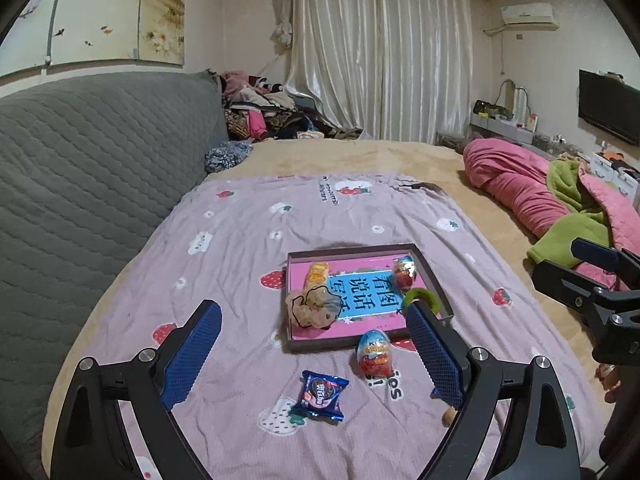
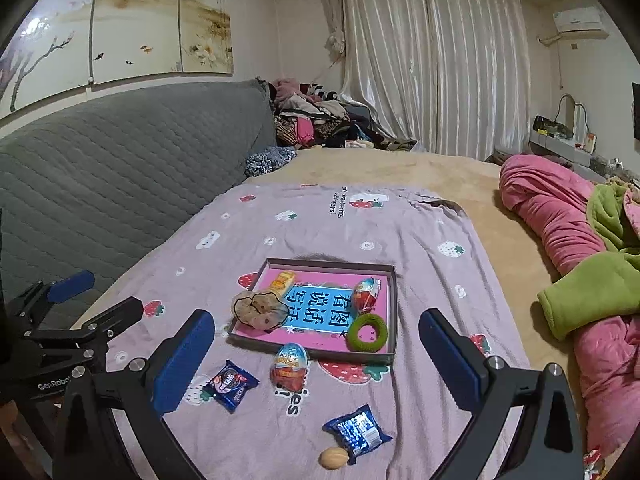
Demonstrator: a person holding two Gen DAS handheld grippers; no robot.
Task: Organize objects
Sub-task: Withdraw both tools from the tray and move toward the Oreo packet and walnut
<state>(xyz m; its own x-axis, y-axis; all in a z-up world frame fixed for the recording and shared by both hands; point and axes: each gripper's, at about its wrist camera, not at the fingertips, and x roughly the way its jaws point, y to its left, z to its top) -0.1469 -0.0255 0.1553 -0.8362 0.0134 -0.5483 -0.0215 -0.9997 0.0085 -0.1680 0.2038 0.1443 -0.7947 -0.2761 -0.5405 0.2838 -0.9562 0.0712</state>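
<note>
A shallow tray with a pink and blue bottom lies on the pink bedspread. In it are a beige scrunchie, a yellow snack, a chocolate egg and a green ring. Outside, near the tray's front edge, lie a second egg, a blue cookie packet, another blue packet and a walnut. My left gripper and right gripper are open and empty above these.
A grey quilted sofa back runs along the left. Pink and green blankets are heaped at the right. Clothes pile up at the far end before the curtains. The other gripper shows at each view's edge.
</note>
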